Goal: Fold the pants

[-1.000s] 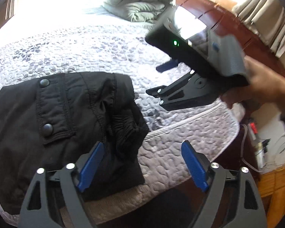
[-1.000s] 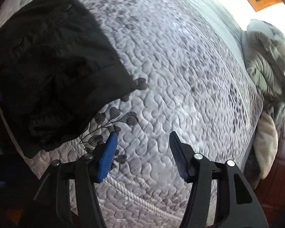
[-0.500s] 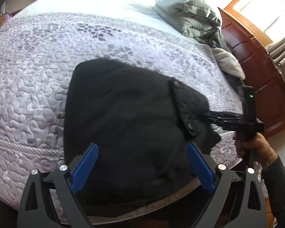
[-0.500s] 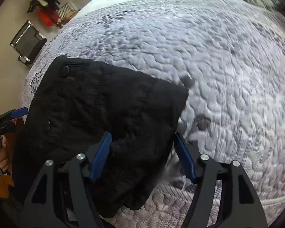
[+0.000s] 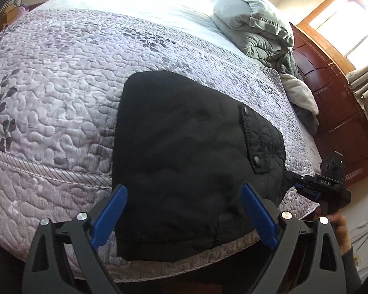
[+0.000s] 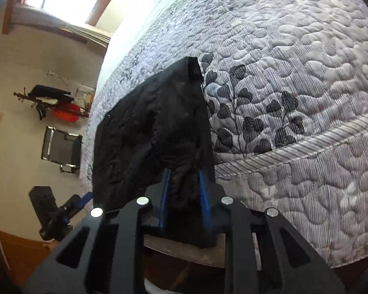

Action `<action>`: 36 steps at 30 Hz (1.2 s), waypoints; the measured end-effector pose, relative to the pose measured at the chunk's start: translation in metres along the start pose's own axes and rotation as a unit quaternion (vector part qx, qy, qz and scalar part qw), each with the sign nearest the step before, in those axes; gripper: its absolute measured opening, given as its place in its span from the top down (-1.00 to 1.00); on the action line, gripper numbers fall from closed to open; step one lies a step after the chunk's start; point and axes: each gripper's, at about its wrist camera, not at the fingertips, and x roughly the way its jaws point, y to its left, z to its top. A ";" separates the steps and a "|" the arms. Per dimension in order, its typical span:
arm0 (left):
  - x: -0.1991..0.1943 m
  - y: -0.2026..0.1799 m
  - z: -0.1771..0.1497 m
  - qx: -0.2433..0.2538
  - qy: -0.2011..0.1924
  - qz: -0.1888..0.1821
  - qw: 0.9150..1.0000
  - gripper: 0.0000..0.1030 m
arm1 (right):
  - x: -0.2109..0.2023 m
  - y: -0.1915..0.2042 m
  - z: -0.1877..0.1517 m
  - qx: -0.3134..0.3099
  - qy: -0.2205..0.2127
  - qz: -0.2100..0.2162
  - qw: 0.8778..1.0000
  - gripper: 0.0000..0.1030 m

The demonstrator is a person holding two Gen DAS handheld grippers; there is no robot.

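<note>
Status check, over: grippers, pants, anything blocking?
Right gripper closing on pants edge. Left gripper open, over the folded pants on the bed. Nothing in the way.

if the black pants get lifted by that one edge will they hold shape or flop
Probably flop: the black pants are soft, wrinkled cloth. The right gripper is closing on a bunched edge, so the fold may sag open. They likely slide easily over the quilt, yet the padded fabric looks fairly bulky.
</note>
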 end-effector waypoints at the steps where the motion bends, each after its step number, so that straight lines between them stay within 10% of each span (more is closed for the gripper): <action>1: -0.003 0.003 0.001 -0.005 -0.003 -0.006 1.000 -0.83 | -0.006 0.000 -0.004 0.012 -0.009 0.017 1.000 0.60; 5: 0.007 -0.001 0.006 0.014 0.010 0.000 1.000 -0.83 | 0.010 -0.030 -0.013 0.069 -0.003 0.012 0.998 0.42; 7: 0.018 -0.001 0.009 0.022 0.023 0.018 0.999 -0.83 | 0.014 -0.026 -0.016 0.047 -0.004 -0.049 0.998 -0.09; 12: 0.012 0.010 0.012 0.009 0.019 0.018 1.000 -0.83 | -0.033 0.043 -0.014 -0.041 -0.097 -0.064 0.992 0.15; 15: 0.019 0.013 0.011 0.003 0.032 0.014 0.999 -0.83 | -0.004 0.070 -0.012 -0.078 -0.042 -0.015 0.996 0.26; 17: 0.025 0.015 0.008 0.005 0.042 0.015 0.999 -0.83 | 0.027 0.061 -0.015 -0.099 0.004 -0.064 0.993 0.28; 19: 0.031 0.019 0.006 0.004 0.053 0.023 0.998 -0.83 | 0.041 0.043 -0.013 -0.093 0.029 -0.094 0.991 0.75; 22: 0.027 0.026 0.009 -0.001 0.054 0.014 0.998 -0.83 | 0.016 0.048 -0.002 -0.085 -0.005 -0.043 0.995 0.25; 28: 0.019 0.039 0.041 -0.017 0.038 -0.020 0.999 -0.83 | 0.023 0.034 0.062 -0.022 -0.040 0.052 0.998 0.13; 33: 0.023 0.064 0.065 -0.048 0.056 -0.043 0.996 -0.84 | 0.062 -0.004 0.082 0.007 0.026 -0.023 0.999 0.24; 36: 0.025 0.088 0.077 -0.066 0.074 -0.062 0.993 -0.84 | 0.031 -0.007 0.076 0.006 0.001 0.002 1.000 -0.90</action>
